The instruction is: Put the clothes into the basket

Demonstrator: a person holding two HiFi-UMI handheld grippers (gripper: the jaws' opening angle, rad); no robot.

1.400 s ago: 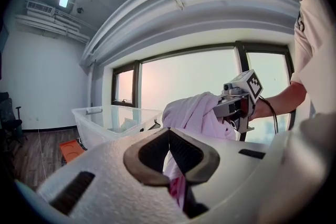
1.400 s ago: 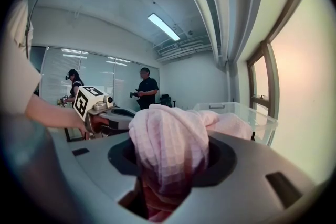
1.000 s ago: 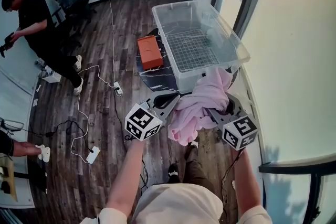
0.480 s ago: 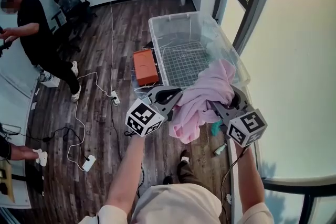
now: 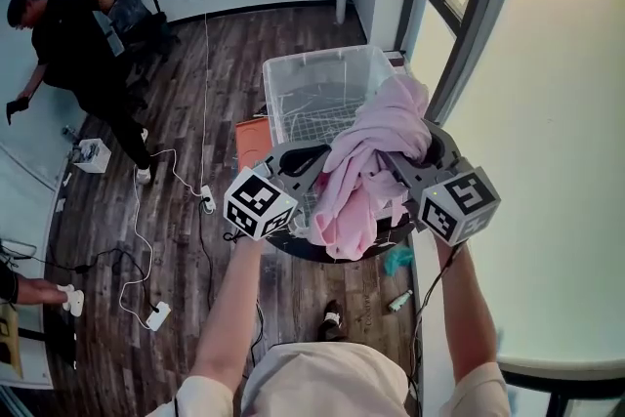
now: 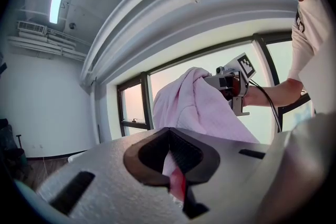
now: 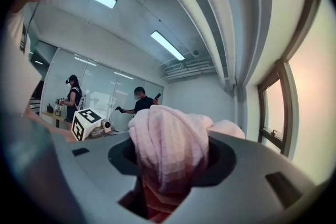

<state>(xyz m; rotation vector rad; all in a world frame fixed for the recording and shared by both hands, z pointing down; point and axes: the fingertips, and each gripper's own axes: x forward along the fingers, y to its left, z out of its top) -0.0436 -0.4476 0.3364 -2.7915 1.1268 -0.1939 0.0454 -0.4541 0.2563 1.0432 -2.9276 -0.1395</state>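
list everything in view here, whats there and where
cloth: one, pink, held up at the basket's near end
basket: one, clear plastic, on the table by the window
table: one, dark, round, under the basket
box: one, orange, beside the basket's left wall
cables: several, white and black, on the wood floor
power strips: two, white, on the floor at left
chair: one, black, far left
bystander: one, in black, far left
left gripper: one, grey, shut on the cloth
right gripper: one, grey, shut on the cloth
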